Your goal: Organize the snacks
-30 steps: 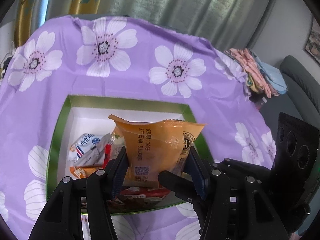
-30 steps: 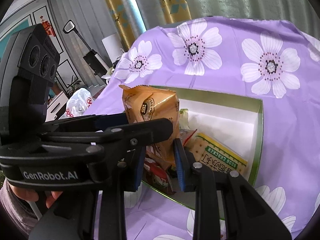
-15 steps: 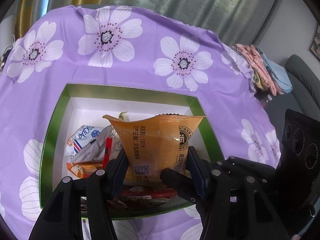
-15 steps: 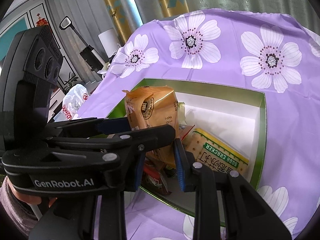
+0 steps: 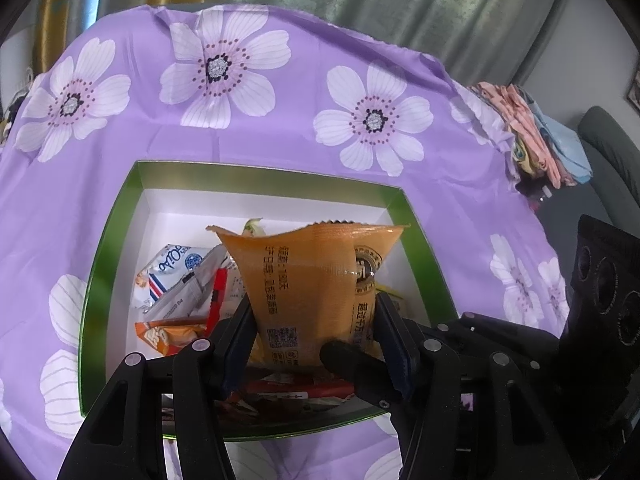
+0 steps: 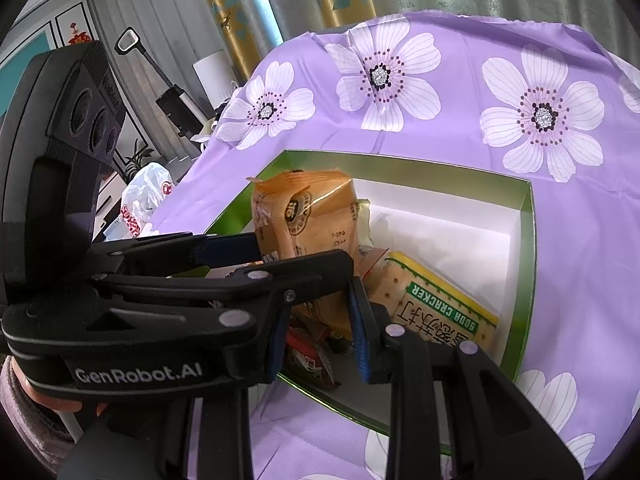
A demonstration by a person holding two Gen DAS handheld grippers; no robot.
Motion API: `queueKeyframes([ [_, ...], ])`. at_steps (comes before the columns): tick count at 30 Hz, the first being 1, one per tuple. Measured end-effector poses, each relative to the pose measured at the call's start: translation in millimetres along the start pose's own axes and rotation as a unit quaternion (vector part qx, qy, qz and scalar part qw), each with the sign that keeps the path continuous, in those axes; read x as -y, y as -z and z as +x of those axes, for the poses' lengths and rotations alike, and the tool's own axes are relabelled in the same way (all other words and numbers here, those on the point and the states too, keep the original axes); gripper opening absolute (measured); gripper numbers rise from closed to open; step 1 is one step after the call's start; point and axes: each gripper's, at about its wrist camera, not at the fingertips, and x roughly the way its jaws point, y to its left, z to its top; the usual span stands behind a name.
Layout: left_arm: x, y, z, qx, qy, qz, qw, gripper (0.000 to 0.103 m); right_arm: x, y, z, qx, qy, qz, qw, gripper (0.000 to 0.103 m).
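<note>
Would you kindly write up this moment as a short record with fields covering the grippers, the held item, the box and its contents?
left gripper: shut on the orange snack packet, held upright over the box
right gripper: open, empty, beside the left gripper at the box's near edge
green box: open, white inside, on the purple floral tablecloth
box contents: soda cracker pack, white and blue packet, small orange packet, red wrappers near the front
far half of box: bare white floor
</note>
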Motion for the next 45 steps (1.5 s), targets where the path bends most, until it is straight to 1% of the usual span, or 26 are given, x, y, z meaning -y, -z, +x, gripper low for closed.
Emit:
queueKeyframes([
  [7,2.0,1.7,-0.2,-0.005,-0.024,0.002,0.9997,0.058,-2.9,0.4,2.2,-0.01,0.004,-0.001,1.0,0.032],
  [15,1.6,1.8,-2.0,-0.006,-0.047,0.005,0.9989,0.058,-3.1,0.0,2.0,-0.014,0.017,-0.003,1.0,0.039],
  [19,1.7,1.8,-3.3,-0.007,-0.06,0.008,0.9981,0.064,-1.8,0.6,0.4,-0.015,0.026,-0.001,1.0,0.042],
  [20,1.9,2.1,-3.8,-0.007,-0.065,0.01,0.9978,0.066,-1.5,1.1,0.0,-0.016,0.03,-0.002,0.999,0.046],
  [21,2.1,2.9,-5.2,-0.007,-0.072,0.013,0.9973,0.073,-1.6,1.8,-1.1,-0.018,0.036,-0.003,0.999,0.053],
  [22,2.1,3.5,-7.5,-0.005,-0.077,0.015,0.9969,0.078,-2.6,2.8,-3.4,-0.018,0.046,-0.007,0.999,0.058],
  [23,2.0,3.9,-10.4,-0.002,-0.079,0.015,0.9967,0.078,-3.8,3.5,-5.9,-0.016,0.055,-0.013,0.998,0.068],
  [24,1.9,4.0,-13.7,0.0,-0.081,0.015,0.9966,0.078,-5.4,4.2,-9.6,-0.013,0.064,-0.021,0.998,0.073],
  [25,1.4,4.3,-18.1,0.002,-0.086,0.015,0.9962,0.079,-6.5,4.1,-14.0,-0.01,0.072,-0.028,0.997,0.075],
  [26,1.4,4.0,-21.3,0.004,-0.09,0.014,0.9958,0.08,-6.8,3.5,-17.6,-0.008,0.077,-0.031,0.996,0.079],
  [27,1.4,4.1,-25.2,0.006,-0.095,0.014,0.9953,0.084,-7.3,3.2,-21.4,-0.007,0.082,-0.033,0.996,0.085],
  [29,2.1,4.9,-34.8,0.012,-0.109,0.014,0.9939,0.089,-9.3,1.4,-30.8,-0.001,0.091,-0.038,0.995,0.09],
  [30,2.6,5.1,-39.1,0.013,-0.114,0.013,0.9933,0.093,-10.6,0.1,-35.3,0.0,0.095,-0.042,0.995,0.094],
  [32,5.4,5.4,-51.1,0.019,-0.125,0.015,0.9918,0.097,-14.4,-2.0,-45.4,0.004,0.105,-0.049,0.993,0.099],
  [35,10.4,5.0,-68.7,0.028,-0.137,0.019,0.9901,0.098,-20.9,-6.4,-60.7,0.012,0.109,-0.057,0.992,0.103],
  [40,23.1,3.2,-106.1,0.05,-0.149,0.033,0.987,0.099,-34.5,-14.4,-89.5,0.026,0.125,-0.07,0.989,0.103],
  [44,28.4,-0.7,-136.7,0.068,-0.144,0.026,0.9869,0.1,-44.9,-21.6,-114.9,0.042,0.135,-0.081,0.987,0.103],
  [45,29.5,-1.7,-144.3,0.073,-0.148,0.024,0.9861,0.1,-47.3,-22.8,-121.2,0.046,0.138,-0.084,0.986,0.103],
])
